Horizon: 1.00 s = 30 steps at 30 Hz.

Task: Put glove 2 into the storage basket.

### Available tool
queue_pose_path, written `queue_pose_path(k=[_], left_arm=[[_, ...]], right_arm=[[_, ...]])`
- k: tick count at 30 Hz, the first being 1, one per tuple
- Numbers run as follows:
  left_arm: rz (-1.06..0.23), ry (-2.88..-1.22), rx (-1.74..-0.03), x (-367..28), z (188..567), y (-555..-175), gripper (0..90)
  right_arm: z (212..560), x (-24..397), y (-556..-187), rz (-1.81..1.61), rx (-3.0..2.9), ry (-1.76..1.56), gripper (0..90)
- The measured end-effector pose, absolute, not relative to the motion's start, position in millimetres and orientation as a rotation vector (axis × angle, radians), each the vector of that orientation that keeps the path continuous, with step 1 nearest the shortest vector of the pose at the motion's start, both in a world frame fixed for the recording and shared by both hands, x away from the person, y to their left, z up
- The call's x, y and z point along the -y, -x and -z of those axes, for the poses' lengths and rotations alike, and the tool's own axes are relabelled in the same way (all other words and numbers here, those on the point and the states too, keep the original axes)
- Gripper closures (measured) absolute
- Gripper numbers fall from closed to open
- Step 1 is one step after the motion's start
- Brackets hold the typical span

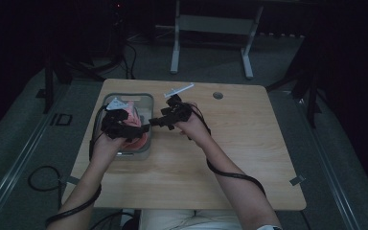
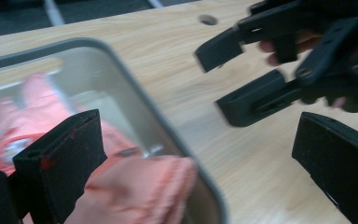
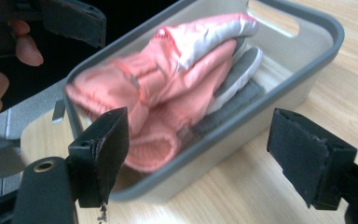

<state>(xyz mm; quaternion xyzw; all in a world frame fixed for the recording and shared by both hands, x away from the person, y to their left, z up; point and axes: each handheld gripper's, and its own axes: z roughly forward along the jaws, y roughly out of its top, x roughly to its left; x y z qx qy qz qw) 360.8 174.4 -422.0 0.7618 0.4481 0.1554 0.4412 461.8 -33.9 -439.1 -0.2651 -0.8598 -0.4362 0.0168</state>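
Black pads of the right claw and left claw are standing wide and empty, so both should be backing away slowly, leaving the pink gloves lying inside the grey bin on the wooden surface.

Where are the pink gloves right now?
The pink gloves lie in the grey bin at the left of the table in the high view, cuffs hanging over its near rim, below the open left gripper.

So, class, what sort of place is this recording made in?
Probably a lab or studio set up for recording: a lone wooden table on grey carpet, dark surroundings, cables on the floor and a metal stand behind.
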Motion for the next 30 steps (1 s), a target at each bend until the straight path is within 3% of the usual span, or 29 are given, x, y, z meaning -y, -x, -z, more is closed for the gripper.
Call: queue_pose_path(k=[11, 30], left_arm=[[-0.280, -1.891, -0.969, -146.1, 425.6, -342.5, 2.0], [-0.230, -1.973, -0.792, -97.2, 465.6, -318.6, 1.9]], right_arm=[[448.7, 65.4, -448.3, 1.335, 2.694, 0.805, 20.4], [478.6, 110.3, -421.9, 1.347, 2.715, 0.765, 20.4]])
